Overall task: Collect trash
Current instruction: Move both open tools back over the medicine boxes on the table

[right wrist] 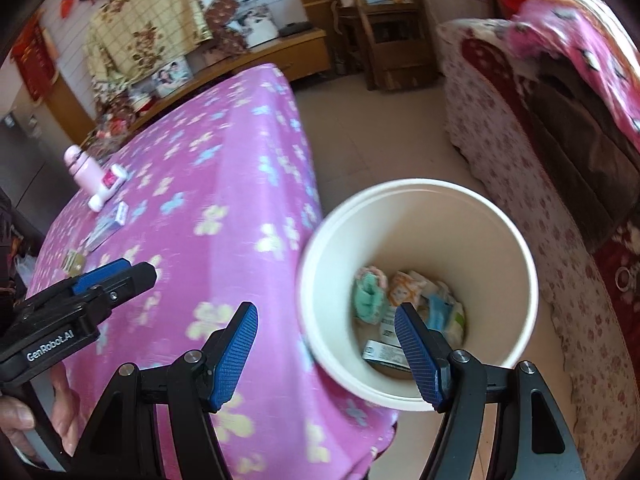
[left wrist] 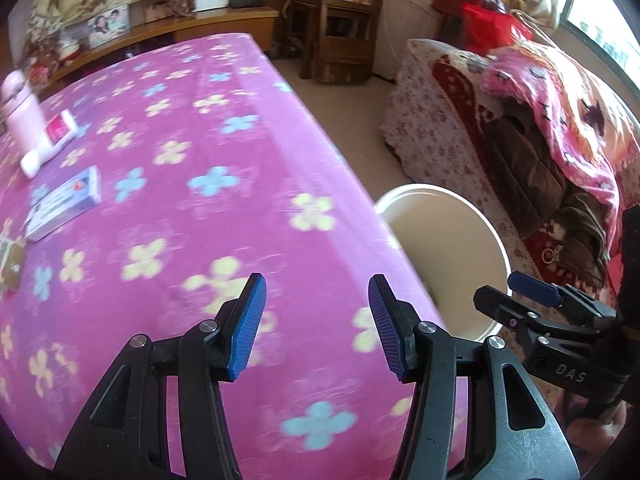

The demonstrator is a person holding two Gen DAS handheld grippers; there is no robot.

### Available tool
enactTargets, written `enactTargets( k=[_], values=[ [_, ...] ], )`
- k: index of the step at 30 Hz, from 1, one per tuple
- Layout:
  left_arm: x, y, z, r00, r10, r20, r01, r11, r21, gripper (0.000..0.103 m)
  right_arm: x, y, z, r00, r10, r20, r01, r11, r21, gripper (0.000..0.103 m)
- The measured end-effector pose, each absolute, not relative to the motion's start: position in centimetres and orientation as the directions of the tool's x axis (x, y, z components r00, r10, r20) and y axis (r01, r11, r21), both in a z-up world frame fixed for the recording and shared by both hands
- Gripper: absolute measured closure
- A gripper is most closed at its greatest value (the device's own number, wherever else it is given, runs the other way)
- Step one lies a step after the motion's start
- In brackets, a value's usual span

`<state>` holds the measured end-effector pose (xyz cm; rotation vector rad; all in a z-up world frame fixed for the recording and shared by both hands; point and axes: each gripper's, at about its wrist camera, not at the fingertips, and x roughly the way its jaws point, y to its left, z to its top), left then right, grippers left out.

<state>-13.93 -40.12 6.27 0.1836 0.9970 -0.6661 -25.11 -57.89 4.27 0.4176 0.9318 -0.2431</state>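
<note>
1. Left gripper [left wrist: 318, 328] hangs over the desk [left wrist: 192, 128] near its right edge; fingers [left wrist: 246, 330] spread apart, nothing between them, only pink flowered cloth below
2. Right gripper [right wrist: 326, 356] sits at the desk edge beside the white bucket [right wrist: 520, 280]; fingers [right wrist: 234, 354] released, gripping nothing. One tip is over the cloth, the other overlaps the bucket mouth
3. Trash pile [right wrist: 404, 300] lies at the bucket bottom: green, orange and blue wrappers plus a flat white box, well below the right fingertip, not touching
4. Bucket stands on the floor, tight against the desk's draped side
5. Left on the desk, far from both grippers: pink bottle [left wrist: 20, 114], white tube [left wrist: 50, 142] leaning on it, blue-white box [left wrist: 64, 204], small brown packet [left wrist: 10, 266] at the near left edge
</note>
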Motion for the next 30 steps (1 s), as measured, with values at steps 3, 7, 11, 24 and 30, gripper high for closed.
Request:
enactTargets(
  k=[3,7,11,24,30],
  values=[
    [-12.9,-37.8,6.5,0.385,-0.417,-0.823,0.566,0.811,-0.146,0.051,-23.8,-56.0,4.6,0.577,-0.006,-0.817,0.342,0.910,0.234,0.034],
    [-10.4,-33.9,6.4,0.409,-0.395,-0.823,0.519,0.842,-0.147,0.051,-22.2,-53.3,4.8,0.575,0.024,-0.818,0.288,0.930,0.230,0.034],
    [-6.8,-30.2,6.5,0.452,-0.364,-0.814,0.454,0.880,-0.141,0.051,-21.0,-51.2,5.0,0.573,0.041,-0.818,0.247,0.943,0.221,0.034],
    [5.4,-19.9,5.1,0.481,-0.311,-0.820,0.219,0.948,-0.231,0.051,-17.3,-47.0,4.5,0.542,0.094,-0.835,0.184,0.956,0.227,0.034],
    [5.1,-16.9,3.7,0.425,-0.305,-0.852,0.220,0.948,-0.230,0.051,-15.6,-44.5,4.5,0.530,0.124,-0.839,0.129,0.966,0.224,0.034]
  ],
)
